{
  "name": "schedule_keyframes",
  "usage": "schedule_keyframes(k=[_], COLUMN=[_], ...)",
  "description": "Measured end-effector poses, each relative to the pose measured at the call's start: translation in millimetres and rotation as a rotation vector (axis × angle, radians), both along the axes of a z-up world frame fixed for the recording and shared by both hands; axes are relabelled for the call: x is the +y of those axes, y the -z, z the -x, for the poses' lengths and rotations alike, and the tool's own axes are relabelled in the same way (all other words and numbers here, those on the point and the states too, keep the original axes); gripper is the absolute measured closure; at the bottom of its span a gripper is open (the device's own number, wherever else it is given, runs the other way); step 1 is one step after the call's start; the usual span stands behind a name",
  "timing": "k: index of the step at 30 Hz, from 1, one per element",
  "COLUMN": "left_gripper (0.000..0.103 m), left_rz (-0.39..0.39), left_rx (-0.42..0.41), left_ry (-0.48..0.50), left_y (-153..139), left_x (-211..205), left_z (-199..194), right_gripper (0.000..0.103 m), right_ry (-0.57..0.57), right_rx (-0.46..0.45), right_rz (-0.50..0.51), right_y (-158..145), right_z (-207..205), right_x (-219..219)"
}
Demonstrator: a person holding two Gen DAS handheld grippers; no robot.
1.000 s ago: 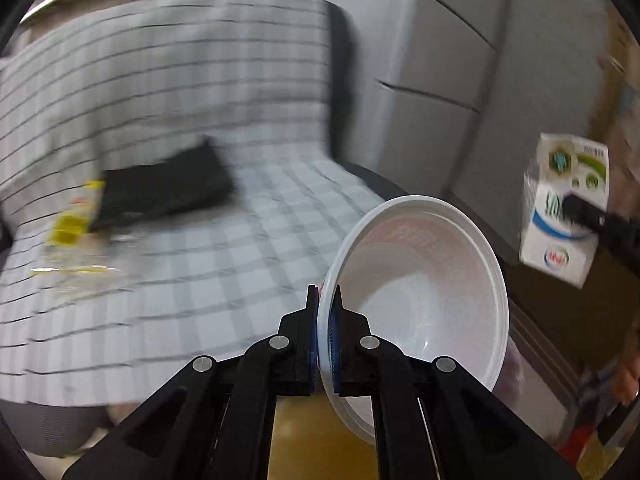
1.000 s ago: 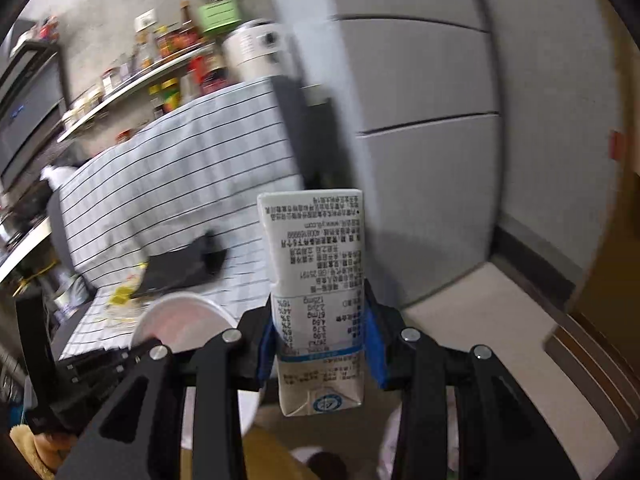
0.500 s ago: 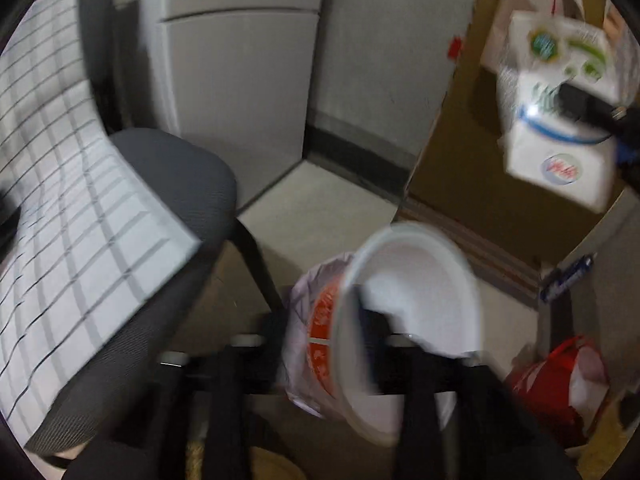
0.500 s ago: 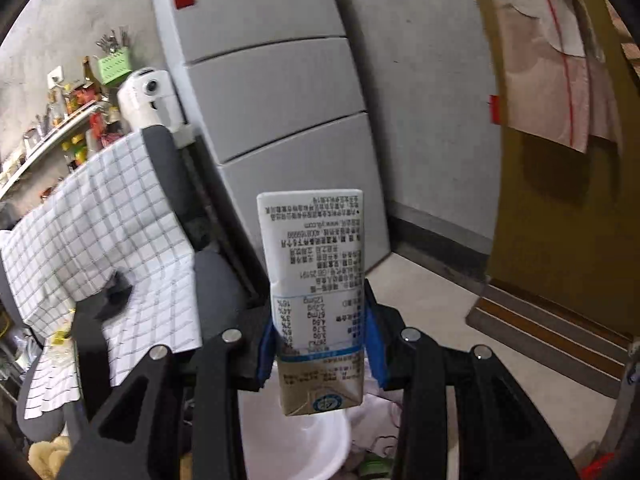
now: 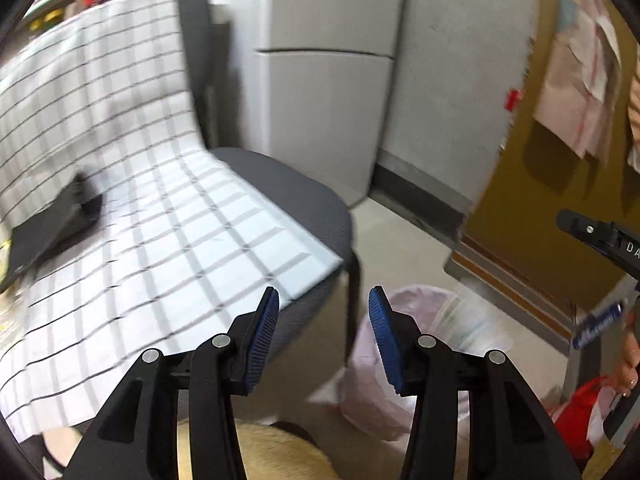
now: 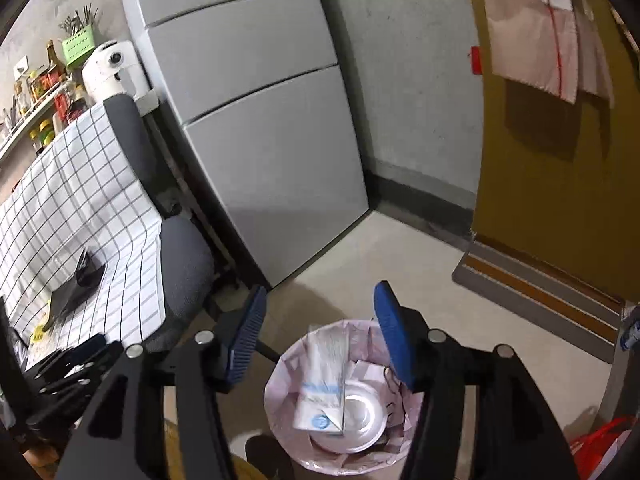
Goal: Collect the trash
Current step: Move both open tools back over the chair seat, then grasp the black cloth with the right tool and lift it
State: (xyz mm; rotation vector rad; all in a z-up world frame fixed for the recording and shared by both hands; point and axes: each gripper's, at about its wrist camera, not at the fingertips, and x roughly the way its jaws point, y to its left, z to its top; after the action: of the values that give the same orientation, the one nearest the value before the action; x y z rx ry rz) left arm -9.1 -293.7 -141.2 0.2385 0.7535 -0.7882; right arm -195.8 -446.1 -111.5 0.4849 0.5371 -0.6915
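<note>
Both grippers empty above the lined trash bin; carton and bowl lie inside the bin.

The right gripper (image 6: 318,334) hangs directly over the trash bin (image 6: 280,384), fingers spread wide with nothing between the blue pads (image 6: 394,344). Inside the bin's pink liner, the milk carton (image 6: 322,384) lies tilted on top of the white bowl (image 6: 366,412). The left gripper (image 5: 320,340) is to the left of the bin, fingers also spread wide and empty, with the bin (image 5: 404,344) showing just beyond its right finger. Left of the bin stands a grey office chair (image 6: 180,268) draped with a checked cloth (image 5: 132,208); a black object (image 5: 48,228) rests on the cloth. Behind the bin stands a grey refrigerator (image 6: 256,128). Right of the bin, a red bag (image 6: 600,440) sits on the floor, and farther back is an ochre door (image 6: 560,184).
</note>
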Motion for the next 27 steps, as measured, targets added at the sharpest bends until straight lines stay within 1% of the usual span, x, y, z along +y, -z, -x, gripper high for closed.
schedule_keyframes(k=[4, 7, 10, 12, 14, 16, 20, 22, 23, 27], left_gripper=[0.055, 0.055, 0.054, 0.054, 0.052, 0.049, 0.045, 0.044, 0.044, 0.044], left_rz=[0.016, 0.026, 0.018, 0.004, -0.006, -0.017, -0.052, -0.059, -0.062, -0.104], left_rx=[-0.027, -0.028, -0.025, -0.018, -0.010, -0.002, 0.010, 0.026, 0.029, -0.011], left_ry=[-0.052, -0.084, -0.132, -0.178, -0.221, -0.277, -0.382, -0.442, -0.484, -0.646], left_y=[-13, -20, -23, -22, -21, -18, -11, -8, -7, -9], left_x=[24, 46, 71, 92, 111, 134, 178, 202, 216, 259], left_z=[-2, -7, -11, -13, -15, -19, -27, -36, -42, -62], right_gripper=[0.046, 0.046, 0.045, 0.043, 0.042, 0.042, 0.038, 0.038, 0.038, 0.038], right_ry=[-0.024, -0.071, -0.152, -0.224, -0.299, -0.350, -0.479, -0.554, -0.574, -0.659], right_rx=[-0.035, -0.063, -0.085, -0.087, -0.081, -0.065, -0.012, 0.021, 0.031, 0.047], right_rz=[0.045, 0.077, 0.105, 0.115, 0.122, 0.127, 0.104, 0.093, 0.091, 0.036], right_y=[-19, -33, -45, -49, -48, -46, -37, -30, -27, -15], right_z=[-6, -17, -33, -49, -68, -83, -124, -150, -159, -207], right_x=[15, 33, 57, 74, 94, 108, 138, 156, 162, 187])
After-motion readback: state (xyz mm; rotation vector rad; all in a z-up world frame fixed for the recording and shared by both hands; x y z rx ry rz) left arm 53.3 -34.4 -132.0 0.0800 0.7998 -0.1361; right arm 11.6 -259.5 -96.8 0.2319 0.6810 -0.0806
